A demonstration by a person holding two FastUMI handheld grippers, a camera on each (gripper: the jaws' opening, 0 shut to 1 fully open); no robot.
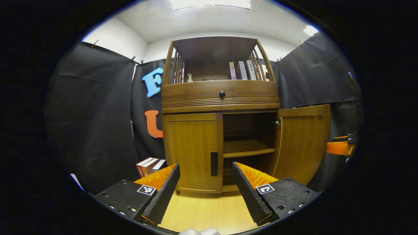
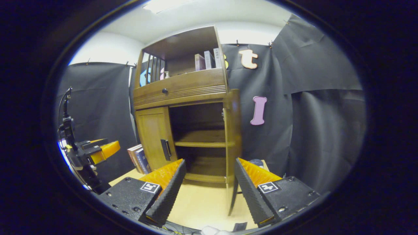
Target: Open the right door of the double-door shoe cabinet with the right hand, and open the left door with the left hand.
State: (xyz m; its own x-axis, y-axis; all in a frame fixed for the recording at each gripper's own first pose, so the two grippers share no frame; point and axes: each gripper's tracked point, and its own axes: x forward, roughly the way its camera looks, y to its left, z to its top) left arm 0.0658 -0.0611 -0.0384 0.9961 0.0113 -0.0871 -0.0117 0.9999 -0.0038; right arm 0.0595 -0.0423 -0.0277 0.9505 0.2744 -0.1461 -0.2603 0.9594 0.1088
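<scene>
Already right door point(image 1: 302, 143) wide, left door point(image 1: 194, 153) flush; both tongs point(image 1: 205, 189) point(image 2: 207, 187) wide, empty.

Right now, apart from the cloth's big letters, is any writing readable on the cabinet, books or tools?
Upright books on the top shelf of the cabinet: spine print too small and blurred to read.
Stacked books beside it: no legible text.
Square markers by the jaws: black-and-white patterns, not words.
Nothing can be quoted.

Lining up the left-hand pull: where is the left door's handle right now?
In the left gripper view the black handle sits low on the closed left door, at its inner edge beside the open compartment, ahead between the left tool's fingers.
</scene>
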